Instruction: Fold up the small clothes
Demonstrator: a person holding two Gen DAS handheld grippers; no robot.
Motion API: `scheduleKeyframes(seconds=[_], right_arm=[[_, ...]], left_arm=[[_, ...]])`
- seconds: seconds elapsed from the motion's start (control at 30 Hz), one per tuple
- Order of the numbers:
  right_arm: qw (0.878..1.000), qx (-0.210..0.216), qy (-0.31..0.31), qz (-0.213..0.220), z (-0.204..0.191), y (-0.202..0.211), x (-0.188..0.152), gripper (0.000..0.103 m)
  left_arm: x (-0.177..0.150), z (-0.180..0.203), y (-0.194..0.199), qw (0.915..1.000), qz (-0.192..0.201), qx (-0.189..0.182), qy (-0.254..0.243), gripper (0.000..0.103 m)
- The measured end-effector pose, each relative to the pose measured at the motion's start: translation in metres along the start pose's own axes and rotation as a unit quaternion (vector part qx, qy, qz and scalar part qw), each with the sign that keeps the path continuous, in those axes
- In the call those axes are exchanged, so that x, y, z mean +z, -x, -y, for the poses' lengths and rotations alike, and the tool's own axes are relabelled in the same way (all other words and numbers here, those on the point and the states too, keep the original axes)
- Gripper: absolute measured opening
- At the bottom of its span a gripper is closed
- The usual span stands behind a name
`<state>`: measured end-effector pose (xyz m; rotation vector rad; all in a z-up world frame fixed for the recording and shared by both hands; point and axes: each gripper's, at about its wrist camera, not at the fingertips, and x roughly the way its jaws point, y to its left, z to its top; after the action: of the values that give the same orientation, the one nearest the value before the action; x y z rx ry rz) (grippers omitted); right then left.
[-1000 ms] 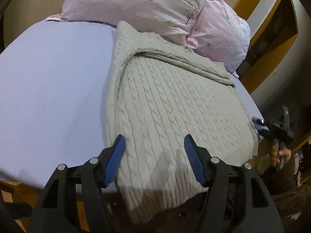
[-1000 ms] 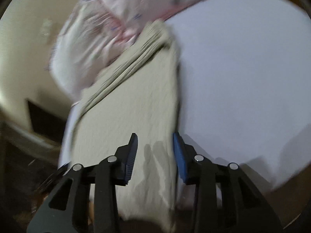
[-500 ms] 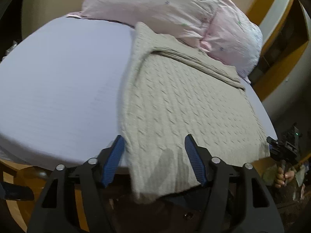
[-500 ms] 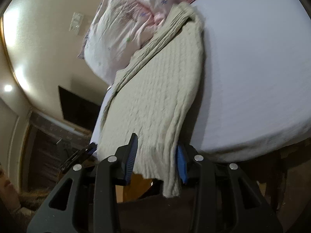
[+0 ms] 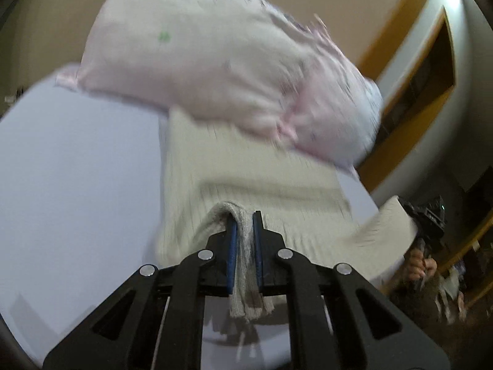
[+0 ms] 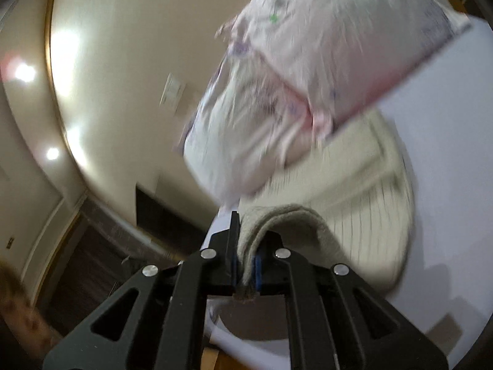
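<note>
A cream cable-knit sweater [image 5: 246, 182] lies on the pale lavender bed [image 5: 77, 169], its far end under the pink pillows. My left gripper [image 5: 244, 228] is shut on the sweater's near hem, which bunches between the blue pads and is lifted off the bed. My right gripper [image 6: 245, 246] is shut on the other near corner of the sweater [image 6: 363, 203], raised and curling over the fingers. The right gripper also shows in the left wrist view [image 5: 426, 215], holding the lifted corner. Both views are blurred.
Two pink floral pillows [image 5: 215, 61] lie at the head of the bed and show in the right wrist view [image 6: 292, 77]. A yellow-trimmed wall recess [image 5: 431, 61] is at the right. A dark opening [image 6: 160, 212] and ceiling lights are at the left.
Both grippers have closed on the sweater's near hem, one at each corner, and lifted it, carrying it forward toward the pillows. The near half of the sweater has come up off the bed.
</note>
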<state>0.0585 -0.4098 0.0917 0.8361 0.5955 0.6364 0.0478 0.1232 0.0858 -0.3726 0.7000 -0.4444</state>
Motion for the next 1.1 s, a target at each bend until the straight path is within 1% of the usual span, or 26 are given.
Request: scheduleKeyframes(seconds=[0.07,0.1,0.17,0.2,0.23,0.27,0.3,0.33,0.37,0.4,0.43,0.5,0.57,0.63,0.7,0.73,0.77,0.8,0.87,0.9,0.93,0.97,1.0,1.03,1.07,1.1], right_arm=[[0.999,-0.018,-0.024,0.029,0.02,-0.032,0.038,0.007],[0.998,-0.029,-0.037,0.036,0.03,-0.043,0.049,0.008],[0.993,-0.079,-0.07,0.046,0.059,-0.075,0.073,0.012],[0.987,-0.127,-0.087,0.041,0.078,-0.096,0.082,0.019],[0.981,-0.162,-0.102,0.036,0.093,-0.11,0.087,0.035],[0.977,-0.176,-0.113,0.033,0.103,-0.118,0.088,0.043],[0.976,-0.172,-0.13,0.036,0.114,-0.122,0.089,0.049],[0.978,-0.156,-0.134,0.043,0.117,-0.122,0.089,0.057],[0.982,-0.138,-0.118,0.056,0.116,-0.118,0.09,0.065],[0.983,-0.137,-0.101,0.067,0.112,-0.113,0.089,0.083],[0.983,-0.141,-0.083,0.079,0.108,-0.106,0.087,0.091],[0.986,-0.127,-0.067,0.085,0.102,-0.097,0.086,0.091],[0.988,-0.115,-0.054,0.091,0.098,-0.093,0.087,0.093],[0.988,-0.115,-0.042,0.09,0.094,-0.094,0.087,0.094],[0.989,-0.117,-0.042,0.079,0.096,-0.096,0.086,0.094],[0.989,-0.12,-0.044,0.074,0.097,-0.098,0.085,0.094],[0.989,-0.123,-0.048,0.069,0.097,-0.101,0.084,0.094],[0.989,-0.123,-0.054,0.065,0.1,-0.102,0.083,0.094],[0.989,-0.12,-0.061,0.063,0.102,-0.104,0.081,0.094],[0.989,-0.118,-0.061,0.063,0.101,-0.104,0.081,0.094],[0.989,-0.118,-0.059,0.064,0.1,-0.104,0.081,0.094],[0.989,-0.117,-0.058,0.064,0.099,-0.104,0.081,0.094],[0.99,-0.115,-0.056,0.063,0.099,-0.103,0.08,0.094],[0.99,-0.114,-0.055,0.063,0.099,-0.103,0.08,0.094],[0.99,-0.114,-0.054,0.061,0.099,-0.103,0.079,0.094],[0.99,-0.114,-0.053,0.06,0.098,-0.104,0.08,0.094]], left_arm=[[0.036,-0.015,-0.036,0.9994,0.018,0.013,0.025,0.009],[0.05,-0.025,-0.055,0.9987,0.023,0.02,0.041,0.01],[0.073,-0.049,-0.1,0.9964,0.017,0.038,0.075,0.011],[0.081,-0.061,-0.119,0.9949,0.002,0.048,0.089,0.011],[0.086,-0.072,-0.134,0.9918,-0.014,0.068,0.108,0.011],[0.09,-0.086,-0.143,0.9866,-0.024,0.086,0.137,0.011],[0.09,-0.097,-0.14,0.9838,-0.017,0.071,0.164,0.011],[0.088,-0.103,-0.133,0.9825,-0.006,0.052,0.179,0.015],[0.086,-0.109,-0.119,0.981,0.014,0.039,0.19,0.04],[0.085,-0.112,-0.109,0.9804,0.026,0.043,0.19,0.072],[0.08,-0.112,-0.095,0.9807,0.039,0.047,0.186,0.079],[0.071,-0.107,-0.086,0.9852,0.027,0.029,0.167,0.079],[0.059,-0.097,-0.086,0.9894,-0.003,0.019,0.144,0.079],[0.049,-0.085,-0.096,0.9917,-0.039,0.024,0.12,0.079],[0.042,-0.066,-0.11,0.9932,-0.077,0.038,0.079,0.079],[0.04,-0.05,-0.119,0.9935,-0.092,0.059,0.034,0.079],[0.039,-0.039,-0.121,0.9923,-0.095,0.079,-0.003,0.079],[0.038,-0.028,-0.126,0.9887,-0.097,0.108,-0.038,0.079],[0.043,-0.014,-0.141,0.9752,-0.101,0.176,-0.088,0.079],[0.049,-0.015,-0.15,0.9718,-0.104,0.192,-0.089,0.079],[0.053,-0.021,-0.154,0.9703,-0.109,0.199,-0.085,0.079],[0.061,-0.025,-0.166,0.9648,-0.117,0.221,-0.081,0.078],[0.066,-0.028,-0.175,0.961,-0.123,0.235,-0.078,0.077],[0.071,-0.035,-0.181,0.9596,-0.128,0.24,-0.072,0.076],[0.076,-0.043,-0.187,0.9607,-0.133,0.237,-0.056,0.073],[0.081,-0.051,-0.19,0.9654,-0.135,0.221,-0.027,0.067]])
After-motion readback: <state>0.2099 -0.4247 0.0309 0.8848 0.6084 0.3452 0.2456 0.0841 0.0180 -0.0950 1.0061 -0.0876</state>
